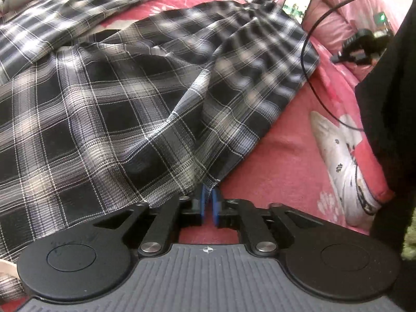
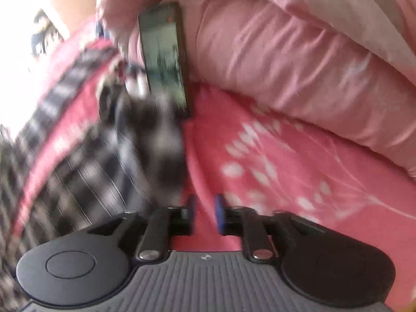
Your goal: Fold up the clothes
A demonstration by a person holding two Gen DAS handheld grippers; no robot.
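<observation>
Cloth (image 1: 109,109), a plaid garment, lies rumpled across the red bed (image 1: 280,171); it looks thin, light and limp, likely to sag and slide, so best taken at a hem or corner. Left gripper (image 1: 208,202) has its fingers nearly closed with a hem corner at the tips, though a true pinch cannot be told. Right gripper (image 2: 204,214), blurred, stands parted and empty over the bed beside the cloth; only the left view shows the garment's spread, while the right shows the phone (image 2: 165,57) propped on pink bedding (image 2: 299,59).
</observation>
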